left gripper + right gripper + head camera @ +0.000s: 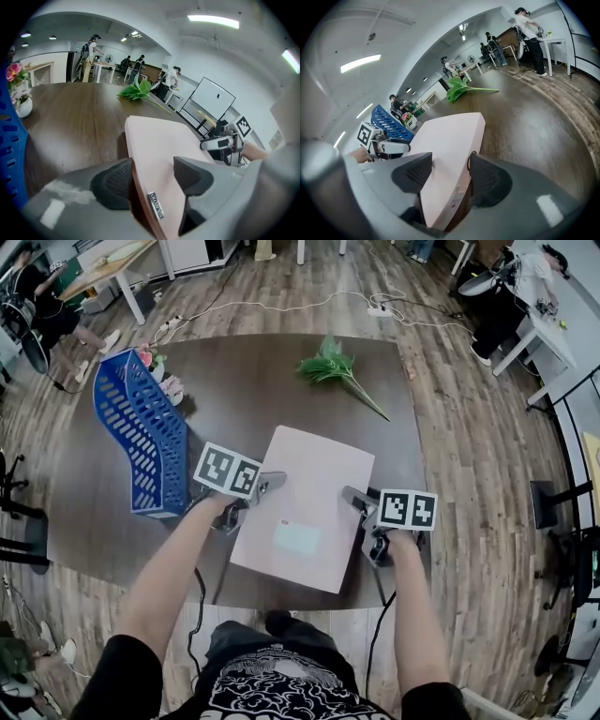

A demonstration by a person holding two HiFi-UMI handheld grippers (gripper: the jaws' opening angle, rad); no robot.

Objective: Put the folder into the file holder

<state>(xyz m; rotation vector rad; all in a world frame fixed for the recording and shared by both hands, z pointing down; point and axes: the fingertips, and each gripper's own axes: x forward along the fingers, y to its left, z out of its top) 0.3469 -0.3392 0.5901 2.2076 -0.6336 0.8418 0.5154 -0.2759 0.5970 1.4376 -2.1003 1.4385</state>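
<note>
Pink folder (309, 502) gripped on both sides, not yet in the file holder (141, 437).
We've got the left gripper (269, 484) pinching its left side and the right gripper (354, 499) pinching its right side. The folder is at the tabletop's (244, 381) front edge, and the blue holder stands at the left edge.

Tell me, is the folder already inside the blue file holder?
No, the pink folder is out over the table, well right of the blue file holder.
</note>
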